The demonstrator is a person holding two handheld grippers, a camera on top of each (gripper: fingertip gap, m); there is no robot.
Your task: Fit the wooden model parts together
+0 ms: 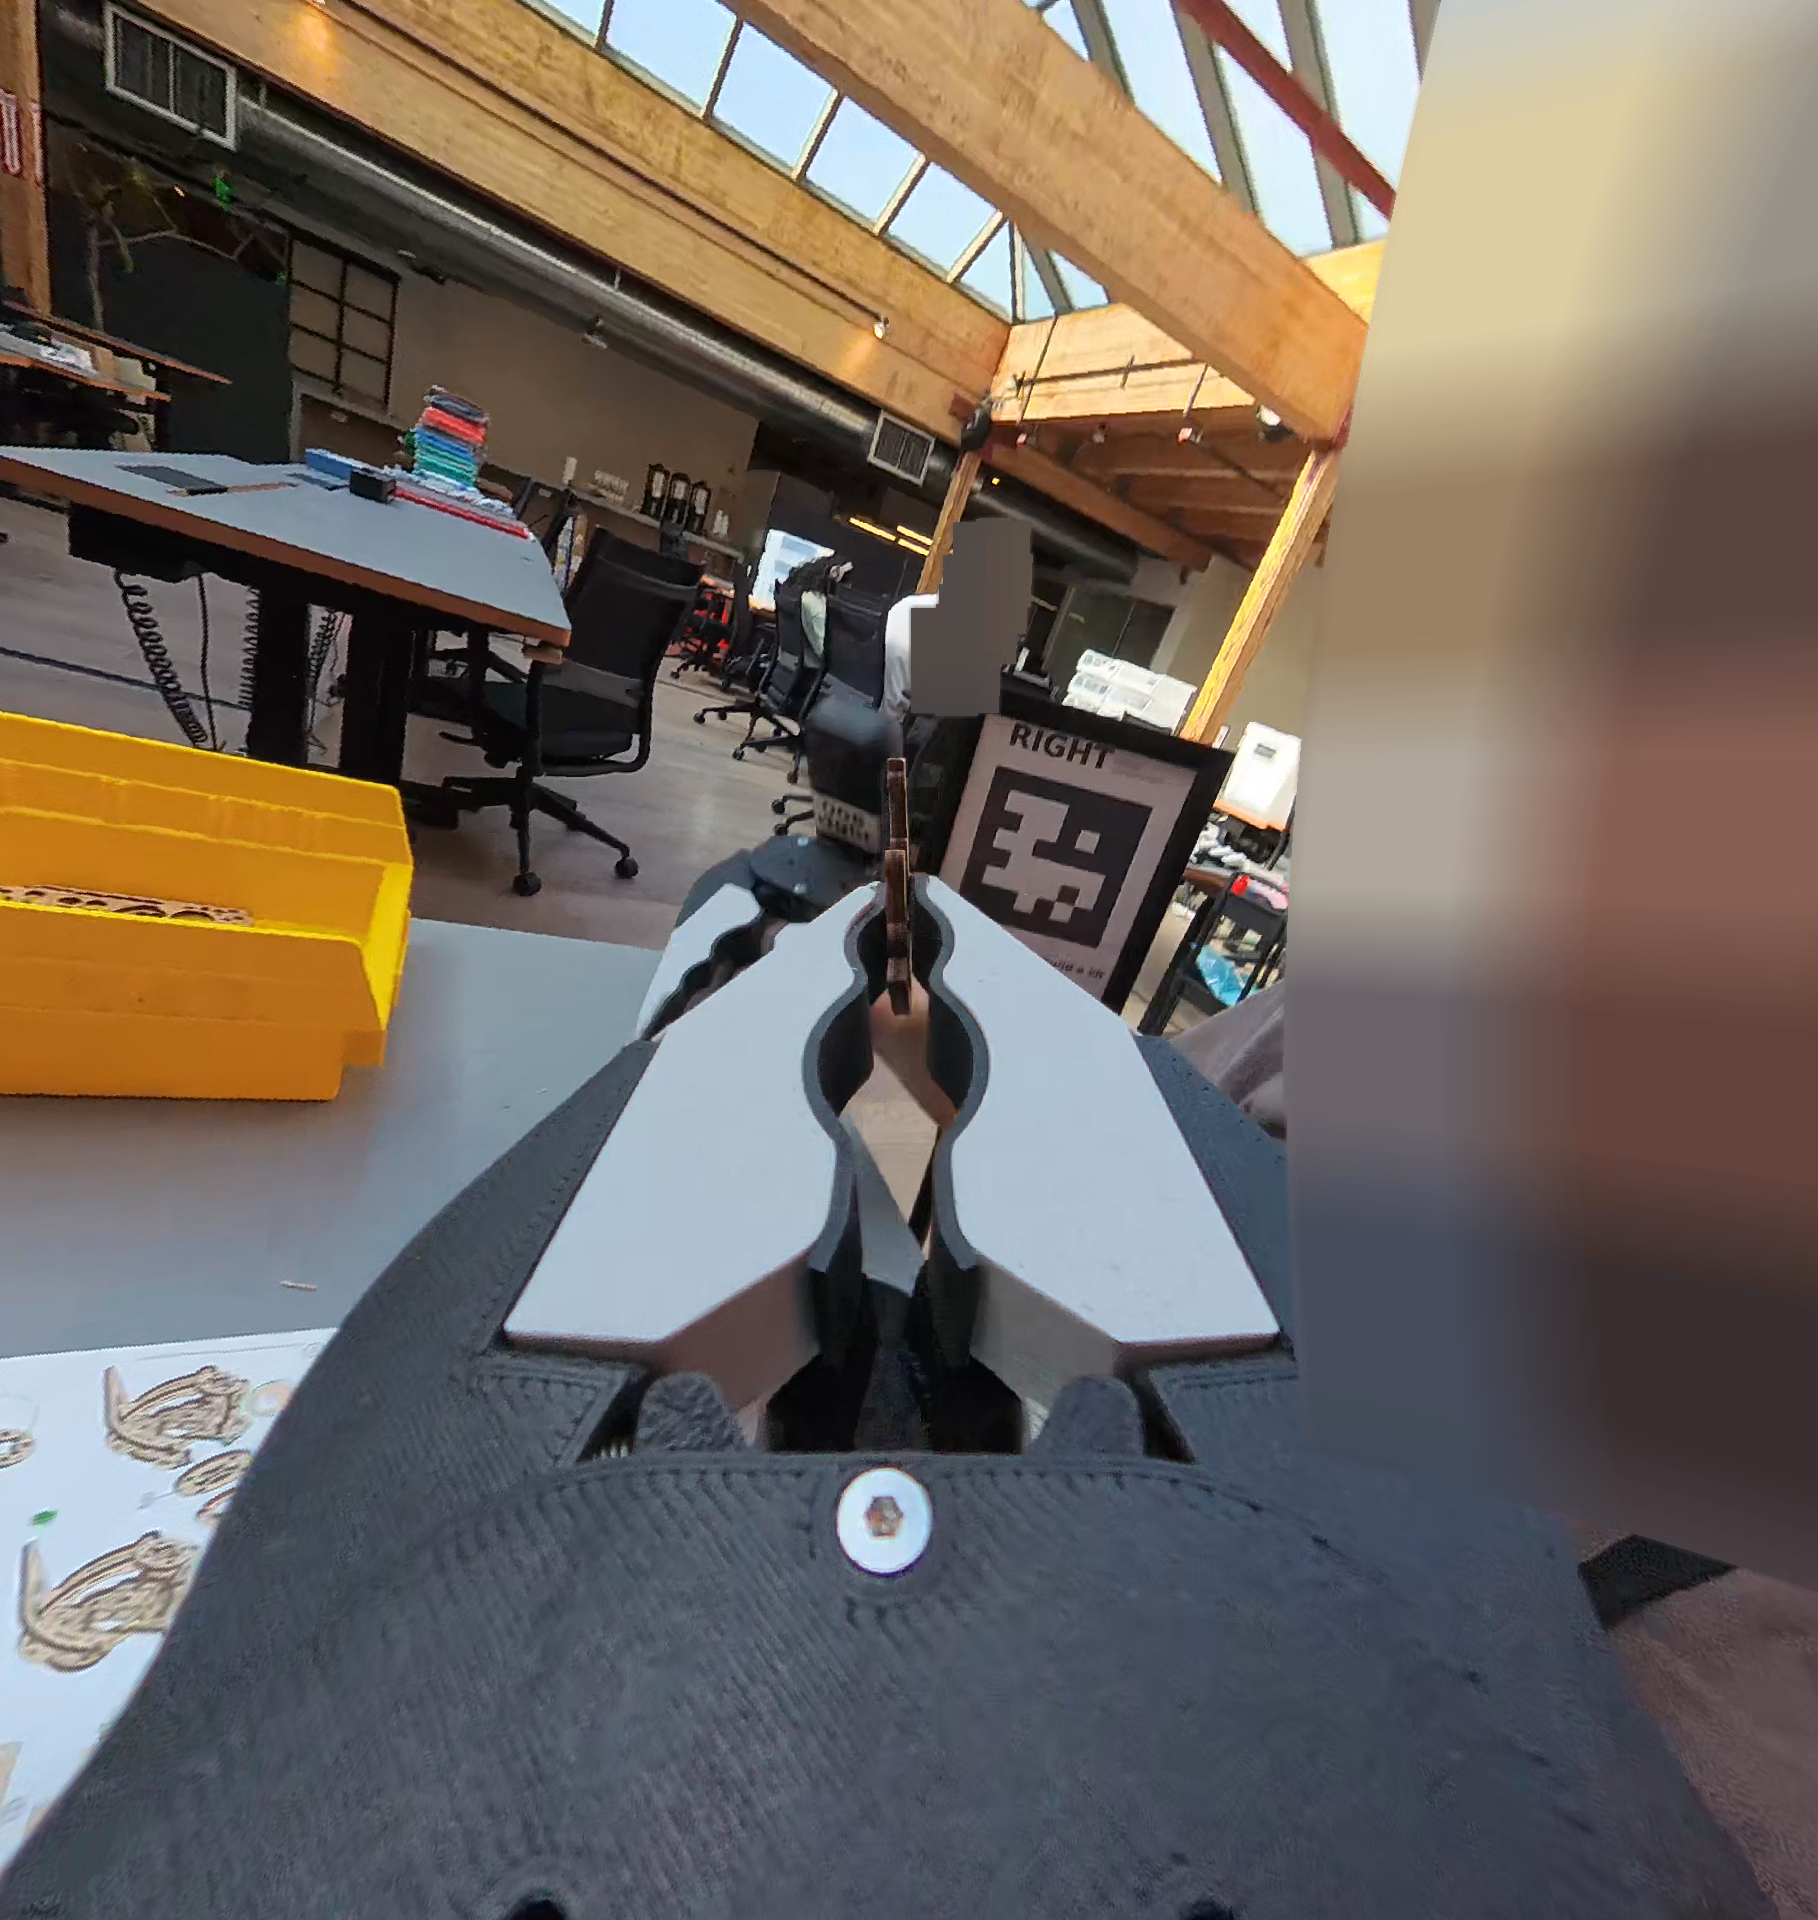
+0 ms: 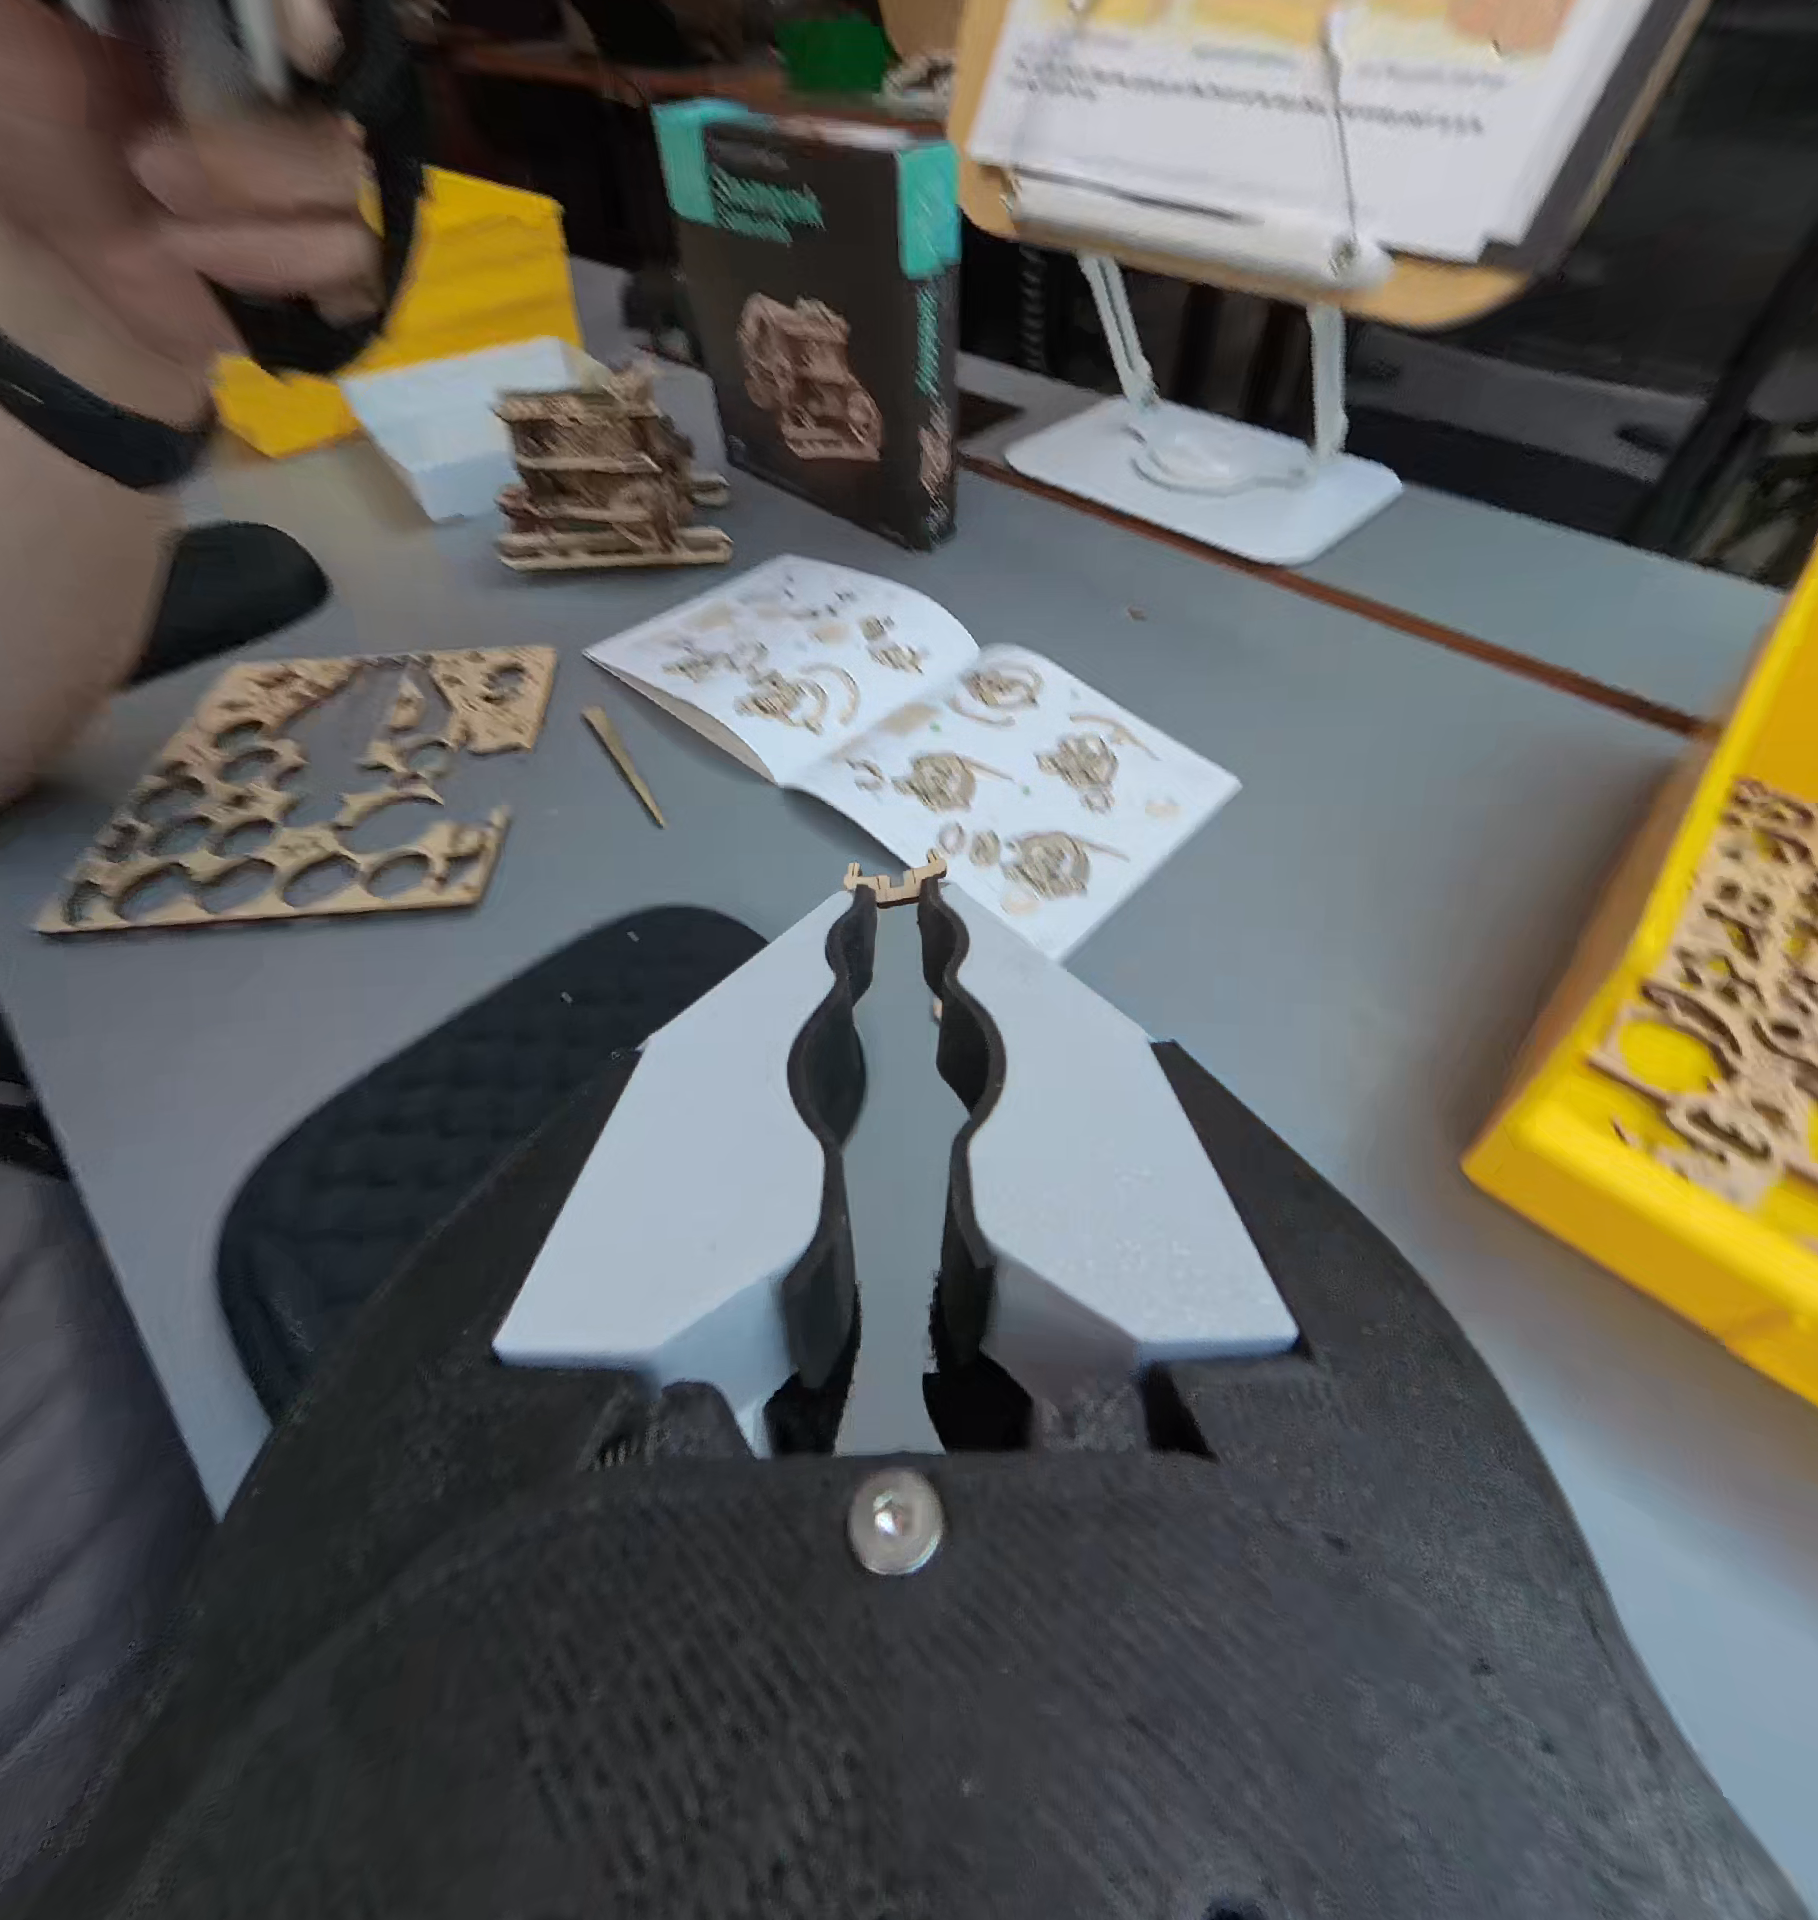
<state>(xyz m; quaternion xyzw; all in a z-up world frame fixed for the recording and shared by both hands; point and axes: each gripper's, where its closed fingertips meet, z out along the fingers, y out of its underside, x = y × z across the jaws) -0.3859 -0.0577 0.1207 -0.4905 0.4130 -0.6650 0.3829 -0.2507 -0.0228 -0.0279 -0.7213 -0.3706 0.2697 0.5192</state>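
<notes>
My left gripper (image 1: 897,909) is shut on a thin flat wooden part (image 1: 896,831), seen edge-on and sticking up past the fingertips, held above the grey table (image 1: 209,1195). My right gripper (image 2: 894,902) is shut on a small notched wooden part (image 2: 894,883) at its fingertips, over the table in front of the open instruction booklet (image 2: 915,738). In the left wrist view the right gripper's fingers (image 1: 718,945) show just behind and to the left of my left fingertips. A partly built wooden model (image 2: 614,473) stands at the back left of the table.
A punched-out plywood sheet (image 2: 292,790) and a wooden stick (image 2: 624,767) lie at the left. The kit box (image 2: 832,332) and a white document stand (image 2: 1196,457) are at the back. A yellow bin (image 2: 1715,1039) of sheets is at the right, another yellow bin (image 1: 157,904) at the left. A hand (image 2: 157,208) is at the upper left. The grippers' ends are close to 20 centimeters from one another.
</notes>
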